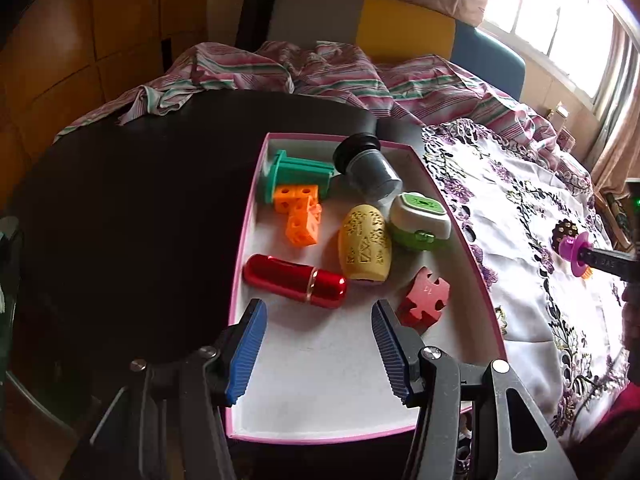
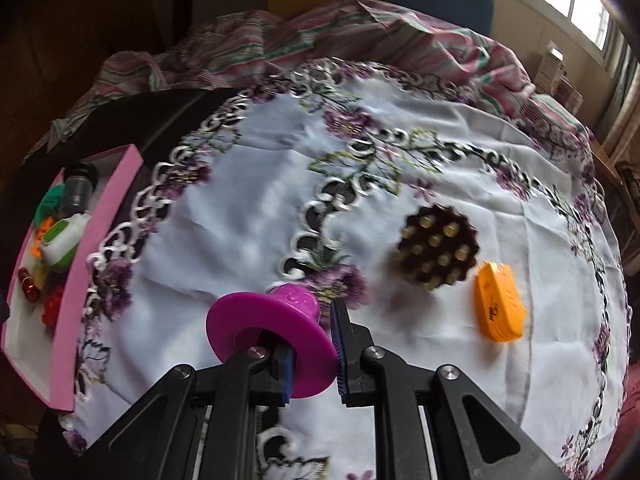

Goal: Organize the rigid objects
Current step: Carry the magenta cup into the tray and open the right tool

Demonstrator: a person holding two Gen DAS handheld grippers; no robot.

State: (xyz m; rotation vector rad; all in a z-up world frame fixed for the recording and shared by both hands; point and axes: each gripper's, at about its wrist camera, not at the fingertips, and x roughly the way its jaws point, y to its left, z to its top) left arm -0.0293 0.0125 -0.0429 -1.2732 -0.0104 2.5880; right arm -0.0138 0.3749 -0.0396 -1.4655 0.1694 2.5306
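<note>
Magenta plastic filled the lower centre of the right wrist view, where the right gripper [image 2: 312, 344] was clamped on the rim of a flanged spool [image 2: 256, 324], lifted above the embroidered cloth [image 2: 248, 200]. Right of it on the cloth lay a brown studded disc [image 2: 438, 248] and an orange case [image 2: 498, 302]. The left gripper [image 1: 318, 312] hung partly open and empty over the near end of the pink box [image 1: 468, 248], just short of the red tube [image 1: 294, 280].

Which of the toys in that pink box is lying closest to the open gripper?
The shiny red metal capsule, lying on its side just ahead of the left hand-held gripper, ahead of its left finger.
</note>
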